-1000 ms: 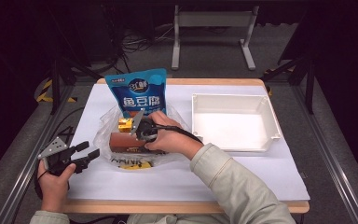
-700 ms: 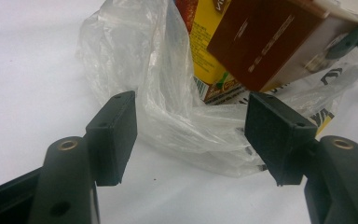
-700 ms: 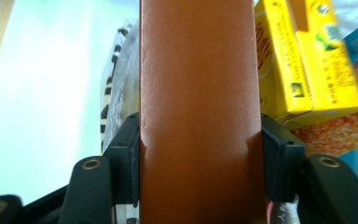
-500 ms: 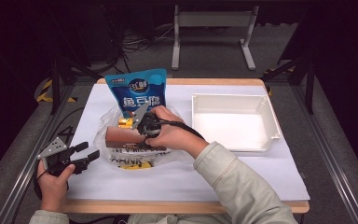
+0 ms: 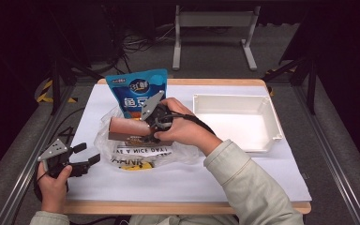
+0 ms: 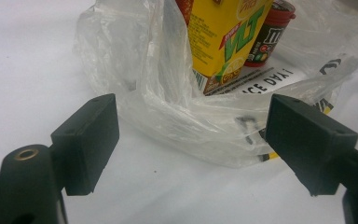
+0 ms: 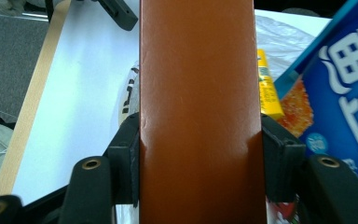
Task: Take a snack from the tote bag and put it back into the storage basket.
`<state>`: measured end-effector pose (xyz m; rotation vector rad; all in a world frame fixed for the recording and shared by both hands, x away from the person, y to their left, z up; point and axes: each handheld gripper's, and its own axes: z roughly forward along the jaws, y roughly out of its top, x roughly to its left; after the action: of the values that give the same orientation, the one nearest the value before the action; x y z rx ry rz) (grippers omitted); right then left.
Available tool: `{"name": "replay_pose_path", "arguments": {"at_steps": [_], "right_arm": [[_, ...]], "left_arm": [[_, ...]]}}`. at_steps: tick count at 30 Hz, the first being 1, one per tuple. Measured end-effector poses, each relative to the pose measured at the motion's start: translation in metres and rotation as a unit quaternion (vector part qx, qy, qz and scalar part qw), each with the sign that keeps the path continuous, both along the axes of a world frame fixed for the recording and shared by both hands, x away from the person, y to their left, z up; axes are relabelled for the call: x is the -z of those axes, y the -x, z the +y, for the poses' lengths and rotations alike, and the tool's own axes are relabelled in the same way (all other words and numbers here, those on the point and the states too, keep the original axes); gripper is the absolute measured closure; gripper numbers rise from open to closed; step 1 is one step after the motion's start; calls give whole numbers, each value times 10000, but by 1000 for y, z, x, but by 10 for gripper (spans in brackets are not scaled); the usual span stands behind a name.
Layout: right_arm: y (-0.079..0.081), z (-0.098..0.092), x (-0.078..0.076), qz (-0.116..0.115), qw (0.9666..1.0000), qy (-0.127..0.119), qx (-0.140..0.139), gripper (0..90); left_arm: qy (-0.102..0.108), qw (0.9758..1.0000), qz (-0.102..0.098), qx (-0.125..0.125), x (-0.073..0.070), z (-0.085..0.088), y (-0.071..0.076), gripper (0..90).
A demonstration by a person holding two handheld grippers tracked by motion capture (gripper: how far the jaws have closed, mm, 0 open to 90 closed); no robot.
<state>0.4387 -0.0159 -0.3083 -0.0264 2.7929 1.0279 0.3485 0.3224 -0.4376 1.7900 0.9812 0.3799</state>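
My right gripper [image 5: 151, 125] is shut on a long brown box [image 5: 126, 130], held level above the crumpled clear plastic bag [image 5: 136, 152]. In the right gripper view the brown box [image 7: 198, 116] sits clamped between both pads. My left gripper [image 5: 88, 153] rests near the table's front left, just left of the bag. Its jaws have just been opening and stand wide, with nothing pressed between them. Ahead of my left gripper [image 6: 191, 140] the plastic bag [image 6: 168, 93] holds a yellow drink carton [image 6: 223, 37] and a red-lidded can [image 6: 270, 32].
A blue snack pouch [image 5: 138, 91] stands upright behind the bag. An empty white tray [image 5: 272, 136] sits at the right on the white table cover [image 5: 192, 183]. A person's sleeve reaches in from the bottom right.
The right gripper has risen with the brown box, lifting it up from the plastic bag. The left gripper's jaws stand wider apart; that hand stayed in place.
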Motion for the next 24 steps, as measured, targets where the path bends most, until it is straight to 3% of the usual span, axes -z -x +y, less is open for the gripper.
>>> {"name": "replay_pose_path", "arguments": {"at_steps": [1,7,19,24], "right_arm": [[0,-5,-5,-13,10000,-66,15,431],[2,-18,-15,-71,9999,-85,81,431],[-2,-46,-29,-61,9993,-169,339,431],[-4,-58,-35,-82,9987,-248,428,430]], "left_arm": [[-8,10000,-24,-7,-1,0,0,117],[-13,9998,-111,144,-1,-1,0,57],[-10,9997,-156,204,-3,-3,1,41],[-239,9993,-172,239,-3,-7,1,34]]}}
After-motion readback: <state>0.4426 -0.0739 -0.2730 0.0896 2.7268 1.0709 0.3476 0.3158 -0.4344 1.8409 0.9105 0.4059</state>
